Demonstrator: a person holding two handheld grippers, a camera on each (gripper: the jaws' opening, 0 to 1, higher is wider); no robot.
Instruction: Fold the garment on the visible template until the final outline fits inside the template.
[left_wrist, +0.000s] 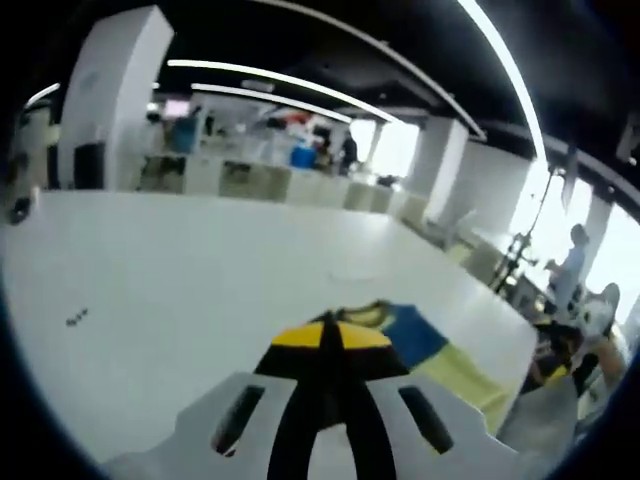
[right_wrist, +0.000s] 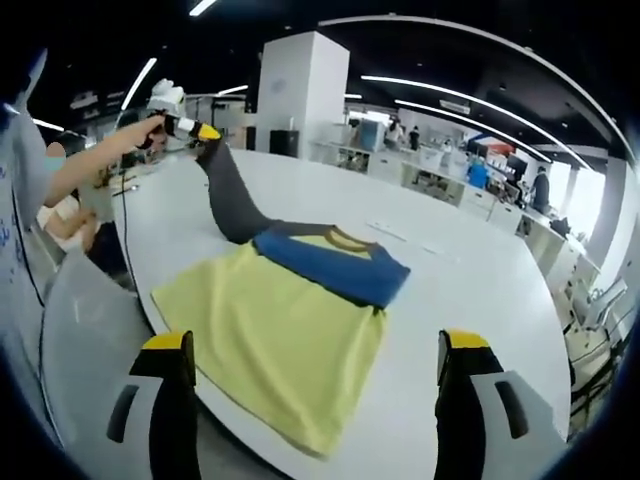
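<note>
**A:** At the near edge of the white table (right_wrist: 480, 290), the right gripper (right_wrist: 318, 385) hangs with its yellow-tipped jaws wide apart and nothing between them, just short of the yellow T-shirt (right_wrist: 280, 340). Where is the left one?

**B:** Up at the far left of the right gripper view. The left gripper (right_wrist: 204, 134) has its jaws pressed together on the dark grey sleeve (right_wrist: 232, 195) and holds it lifted, stretched off the shirt towards the person's arm. In its own view the left gripper (left_wrist: 331, 335) shows the jaws meeting in a closed yellow point over dark cloth.

**A:** And the garment itself?

**B:** It lies flat near the table's near-left edge, hem towards the right gripper, with a blue panel (right_wrist: 335, 265) folded across the chest and the yellow-trimmed collar beyond it. I can't make out any template outline under it.

**A:** So how should this fold go?

**B:** My judgement: carry the sleeve low and taut across the body, lay it square with the blue fold, and let go only once it lies flat. The free gripper could pin the yellow body near the hem so it doesn't drag. The risk is the shirt sliding towards the table's edge.

**A:** Any writing?

**B:** None I can read on the shirt, the table or the grippers; the far room is too blurred.
</note>
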